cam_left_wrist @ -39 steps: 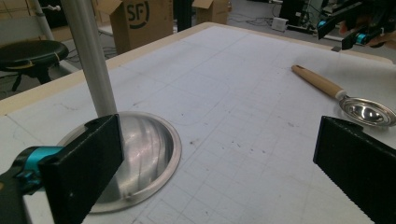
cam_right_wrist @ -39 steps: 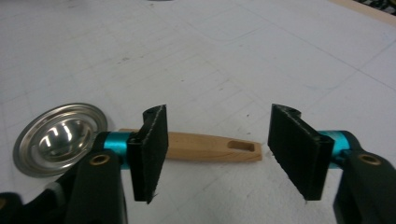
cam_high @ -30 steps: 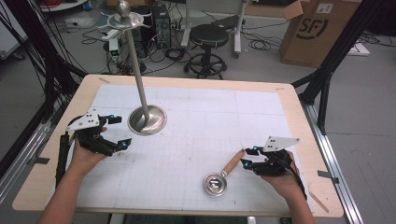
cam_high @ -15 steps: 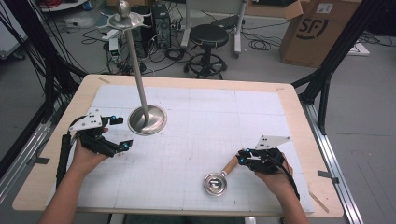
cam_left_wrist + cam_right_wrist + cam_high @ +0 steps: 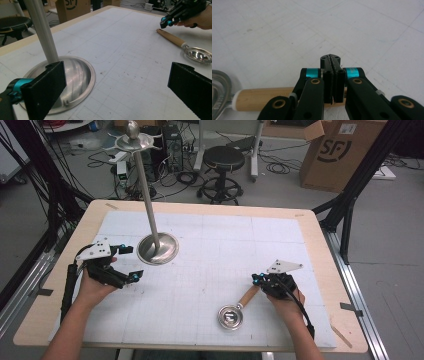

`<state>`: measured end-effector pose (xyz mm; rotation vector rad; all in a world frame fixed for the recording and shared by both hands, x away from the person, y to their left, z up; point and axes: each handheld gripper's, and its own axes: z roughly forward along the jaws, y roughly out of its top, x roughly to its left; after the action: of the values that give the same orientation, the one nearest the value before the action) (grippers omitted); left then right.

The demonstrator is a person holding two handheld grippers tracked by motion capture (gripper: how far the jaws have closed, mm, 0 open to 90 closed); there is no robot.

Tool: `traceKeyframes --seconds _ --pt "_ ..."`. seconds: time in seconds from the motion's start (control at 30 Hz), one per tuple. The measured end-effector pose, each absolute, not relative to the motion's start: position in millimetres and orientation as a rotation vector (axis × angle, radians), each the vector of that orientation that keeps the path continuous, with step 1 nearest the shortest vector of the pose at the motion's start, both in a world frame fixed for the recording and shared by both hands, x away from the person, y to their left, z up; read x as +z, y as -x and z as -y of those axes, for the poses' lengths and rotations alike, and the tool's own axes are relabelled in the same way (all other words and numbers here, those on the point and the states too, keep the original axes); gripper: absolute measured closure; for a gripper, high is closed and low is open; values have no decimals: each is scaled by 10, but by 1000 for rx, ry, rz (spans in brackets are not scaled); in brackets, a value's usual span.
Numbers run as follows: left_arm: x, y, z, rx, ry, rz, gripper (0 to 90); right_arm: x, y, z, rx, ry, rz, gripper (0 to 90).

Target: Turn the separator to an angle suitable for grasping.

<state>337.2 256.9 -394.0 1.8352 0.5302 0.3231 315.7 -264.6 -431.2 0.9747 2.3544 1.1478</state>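
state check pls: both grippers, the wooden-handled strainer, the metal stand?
left gripper: jaws wide open, nothing between them, beside the stand's base.
right gripper: jaws just closed, pads together, empty, above the handle.
strainer: lying flat on the mat, not gripped.
metal stand: upright on its round base, untouched.

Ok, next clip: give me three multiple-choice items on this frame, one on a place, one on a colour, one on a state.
1. Where does the metal stand's base sit?
A. just beyond the left gripper
B. against the scoop's bowl
C. off the table

2. What colour is the scoop's handle?
A. black
B. light wood
C. blue

3. How do the left gripper's jaws stand?
A. shut
B. shut on the stand
C. open

Answers:
1 A, the base lies close by that gripper, far from the scoop.
2 B, the handle is pale wood.
3 C, the jaws stand wide apart, gripping nothing.
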Motion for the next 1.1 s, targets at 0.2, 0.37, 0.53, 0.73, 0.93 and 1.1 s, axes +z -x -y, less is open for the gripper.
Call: traceKeyframes --seconds 0.2,0.37,0.53,0.73,0.93,1.1 --pt "-3938 -3364 -2568 323 -1843 -527 24 -4389 -3181 2648 1078 -1003 -2383 893" --pt "-3939 -3365 -2576 319 -1839 -529 24 -4385 -3154 2707 1097 -1021 -2383 893" --pt "-3944 -3381 -2571 319 -1832 -528 24 -4386 -3146 2730 1088 -1035 -2383 894" --pt "-3951 -3409 -2562 319 -1830 -525 24 -4395 -3099 2776 1002 -1063 -2395 896" --pt "-3944 -3438 -2571 322 -1821 -529 24 -4421 -3000 2862 980 -1060 -2408 896" --pt "-3940 -3445 -2551 322 -1825 -522 24 -4420 -2919 2920 991 -1072 -2416 895"
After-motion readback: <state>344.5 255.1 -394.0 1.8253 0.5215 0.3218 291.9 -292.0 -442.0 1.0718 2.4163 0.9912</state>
